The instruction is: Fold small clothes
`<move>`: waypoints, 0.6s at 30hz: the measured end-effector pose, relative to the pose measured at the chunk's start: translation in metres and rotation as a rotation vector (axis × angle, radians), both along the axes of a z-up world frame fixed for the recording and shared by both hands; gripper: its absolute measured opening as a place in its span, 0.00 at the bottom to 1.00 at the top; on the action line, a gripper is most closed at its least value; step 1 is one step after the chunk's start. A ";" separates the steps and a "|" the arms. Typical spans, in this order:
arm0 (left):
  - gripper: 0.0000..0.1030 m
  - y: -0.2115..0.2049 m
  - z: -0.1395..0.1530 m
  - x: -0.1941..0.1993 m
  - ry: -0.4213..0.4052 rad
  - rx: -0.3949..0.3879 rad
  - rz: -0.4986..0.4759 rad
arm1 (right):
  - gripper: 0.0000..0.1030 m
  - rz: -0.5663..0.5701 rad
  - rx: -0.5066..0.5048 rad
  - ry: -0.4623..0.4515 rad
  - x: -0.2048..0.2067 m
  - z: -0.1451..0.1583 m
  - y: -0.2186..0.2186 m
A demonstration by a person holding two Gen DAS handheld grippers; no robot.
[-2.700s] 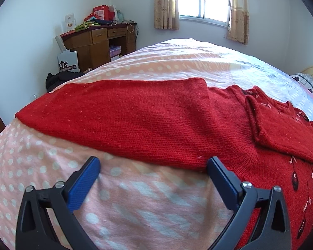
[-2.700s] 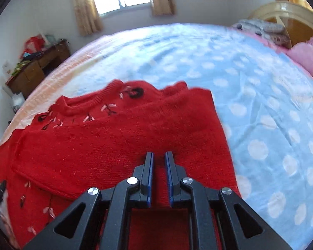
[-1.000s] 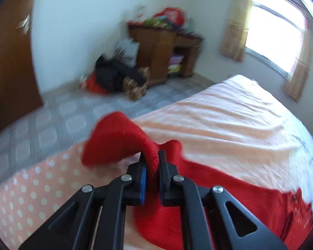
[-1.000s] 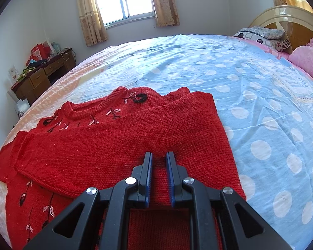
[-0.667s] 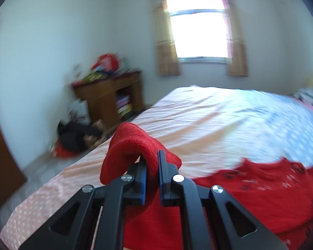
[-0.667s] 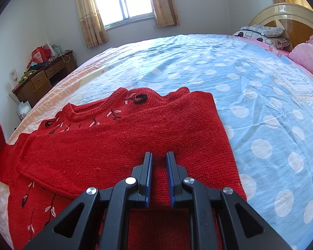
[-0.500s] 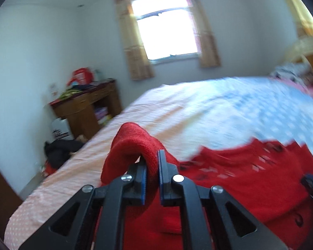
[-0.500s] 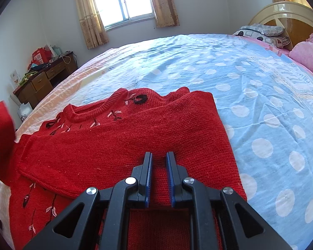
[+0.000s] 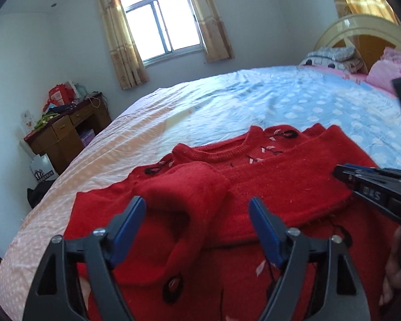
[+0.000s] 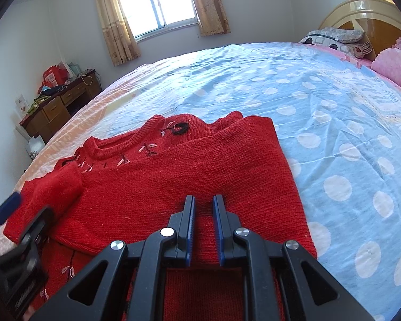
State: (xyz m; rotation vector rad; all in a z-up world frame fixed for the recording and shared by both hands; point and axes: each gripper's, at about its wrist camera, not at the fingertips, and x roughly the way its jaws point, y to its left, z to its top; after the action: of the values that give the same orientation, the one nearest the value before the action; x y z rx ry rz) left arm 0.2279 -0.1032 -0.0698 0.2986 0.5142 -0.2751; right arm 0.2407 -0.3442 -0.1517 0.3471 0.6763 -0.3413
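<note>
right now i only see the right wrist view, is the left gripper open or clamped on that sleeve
observer: open. The left gripper has its jaws wide apart; the left sleeve lies loose between them.
operator: where does the cuff lie
observer: The cuff droops onto the sweater front, just above a black embroidered motif.
operator: and my gripper seen from that side
observer: The right gripper has its tips at the folded right sleeve, close to its lower edge.
</note>
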 end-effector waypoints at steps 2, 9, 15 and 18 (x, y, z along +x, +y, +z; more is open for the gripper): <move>0.81 0.009 0.000 -0.001 0.023 -0.022 0.013 | 0.13 0.000 -0.001 0.001 0.000 0.000 0.000; 0.82 0.092 -0.010 0.005 0.126 -0.098 0.232 | 0.13 -0.010 -0.023 0.042 0.006 0.001 0.003; 0.82 0.120 -0.051 0.014 0.244 -0.160 0.308 | 0.20 0.065 -0.042 0.061 0.022 0.034 0.047; 0.89 0.124 -0.055 0.013 0.223 -0.219 0.321 | 0.74 0.193 -0.030 -0.032 0.033 0.060 0.093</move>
State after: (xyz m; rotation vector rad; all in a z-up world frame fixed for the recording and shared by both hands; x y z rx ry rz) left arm 0.2406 0.0212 -0.1243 -0.0308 0.7358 -0.0505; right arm 0.2734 -0.2509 -0.0912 0.2555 0.6668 -0.1619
